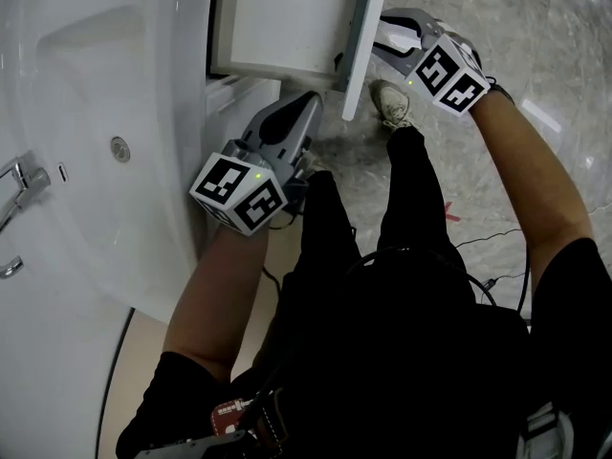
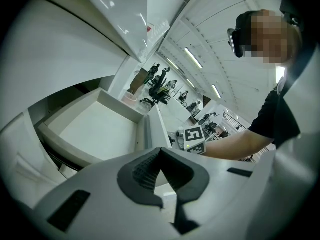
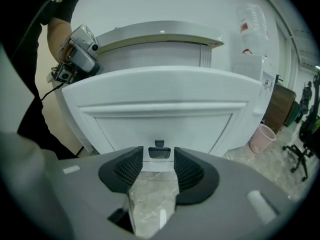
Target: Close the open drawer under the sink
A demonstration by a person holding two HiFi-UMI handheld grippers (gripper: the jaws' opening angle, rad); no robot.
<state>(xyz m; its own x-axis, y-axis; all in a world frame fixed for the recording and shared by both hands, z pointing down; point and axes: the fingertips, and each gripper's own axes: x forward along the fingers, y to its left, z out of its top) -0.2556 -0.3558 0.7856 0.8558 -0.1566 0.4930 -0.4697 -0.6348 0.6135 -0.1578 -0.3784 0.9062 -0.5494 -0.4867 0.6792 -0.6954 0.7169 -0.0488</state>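
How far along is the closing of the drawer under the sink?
Nothing is done yet: the drawer stands pulled out. In hand: the right gripper, jaws open, faces the drawer front, with its small dark handle just ahead of them. Still to do: push the drawer in fully.

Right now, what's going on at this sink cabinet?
A person stands at the sink with a gripper in each hand. The drawer beneath it is pulled out. The right gripper faces the drawer front, jaws open, lined up with its small dark handle but not gripping it. The left gripper hangs near the drawer's side, jaws together, holding nothing.
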